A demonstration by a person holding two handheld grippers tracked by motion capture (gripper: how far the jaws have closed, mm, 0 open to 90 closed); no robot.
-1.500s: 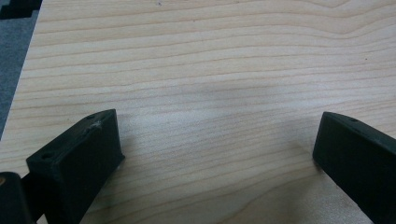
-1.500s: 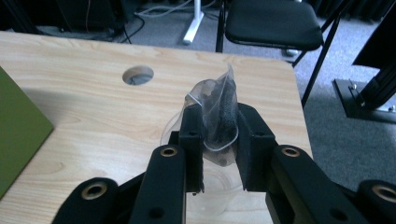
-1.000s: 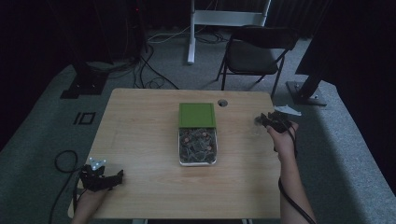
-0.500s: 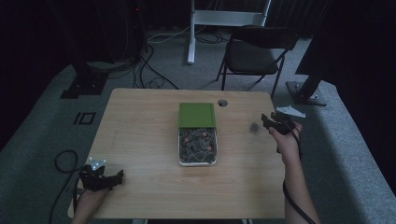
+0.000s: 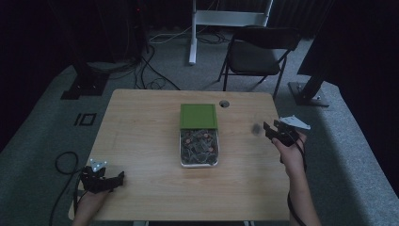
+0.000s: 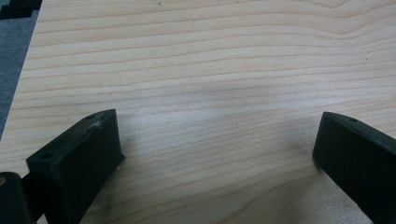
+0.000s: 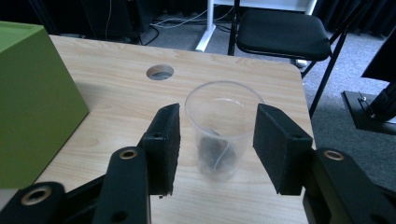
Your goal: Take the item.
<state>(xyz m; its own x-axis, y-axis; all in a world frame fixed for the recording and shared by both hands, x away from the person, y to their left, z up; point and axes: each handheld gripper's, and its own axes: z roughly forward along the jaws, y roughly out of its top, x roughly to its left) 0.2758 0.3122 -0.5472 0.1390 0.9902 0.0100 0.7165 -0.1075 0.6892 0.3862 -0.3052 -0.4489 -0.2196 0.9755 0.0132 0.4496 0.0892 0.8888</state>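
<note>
Right gripper (image 7: 215, 140): jaws parted and just been opening, pads clear of the clear plastic cup (image 7: 223, 128) standing upright between them.
Cup: near the table's (image 5: 141, 132) right edge, something dark at its bottom.
Left gripper (image 6: 215, 154): released wide over bare wood, near-left corner.
Green box (image 5: 198, 116): centre, touching the tray's (image 5: 199, 148) far end.

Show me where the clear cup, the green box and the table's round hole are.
clear cup (image 7: 224, 135), right gripper view, its side wall
green box (image 5: 198, 115), high view, its top face
round hole (image 7: 159, 72), right gripper view, its opening
</note>
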